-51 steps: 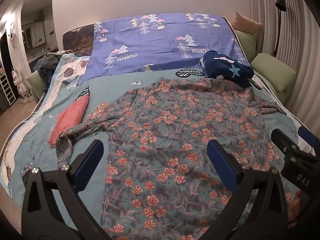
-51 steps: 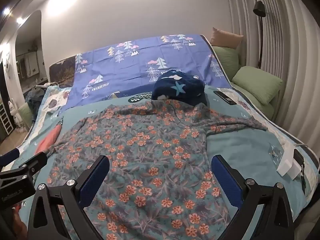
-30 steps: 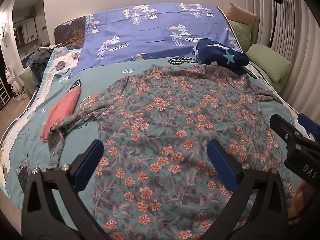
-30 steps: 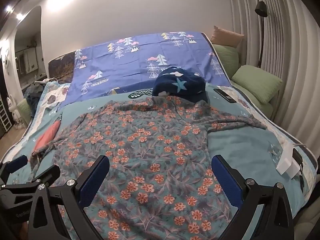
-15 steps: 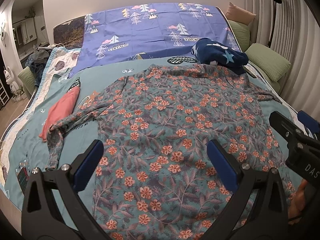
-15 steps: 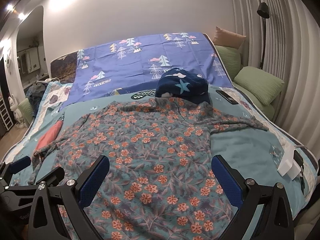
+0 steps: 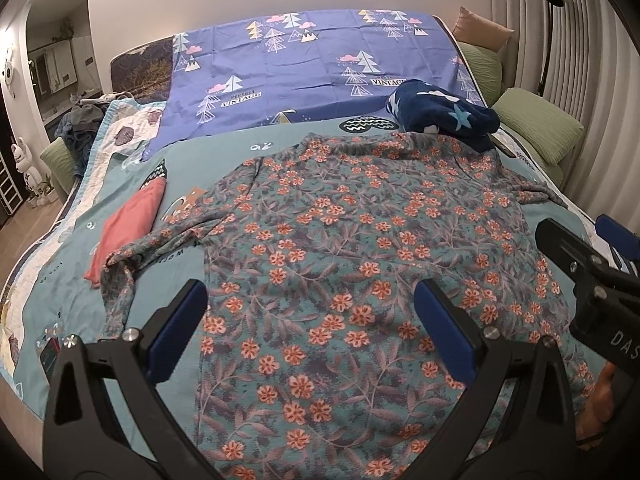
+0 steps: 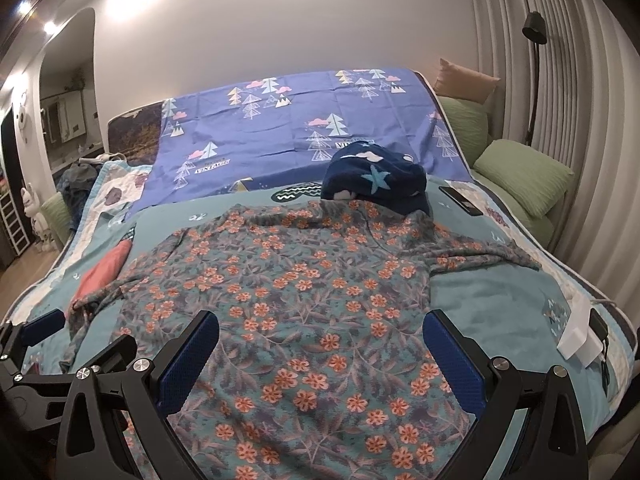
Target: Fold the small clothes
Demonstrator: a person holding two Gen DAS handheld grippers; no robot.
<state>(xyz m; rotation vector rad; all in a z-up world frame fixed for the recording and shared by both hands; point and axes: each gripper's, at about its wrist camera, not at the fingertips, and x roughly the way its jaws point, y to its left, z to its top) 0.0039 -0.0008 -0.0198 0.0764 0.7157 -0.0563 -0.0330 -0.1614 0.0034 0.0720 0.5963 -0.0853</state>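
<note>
A teal shirt with orange flowers lies spread flat on the bed, hem toward me, sleeves out to both sides. The left sleeve is crumpled and twisted; the right sleeve lies straighter. My left gripper hovers open over the hem's left half, nothing between its blue pads. My right gripper hovers open over the hem's right half, also empty. Each gripper shows at the edge of the other's view: the right gripper, the left gripper.
A folded pink garment lies left of the shirt. A navy star blanket sits bunched at the collar end. A teal bedspread, a purple tree-print sheet, green pillows, a remote and a white charger are on the bed.
Both grippers drifted slightly back and up from the hem; the views now show a little more wall. Both stayed open, and the shirt has not moved.
</note>
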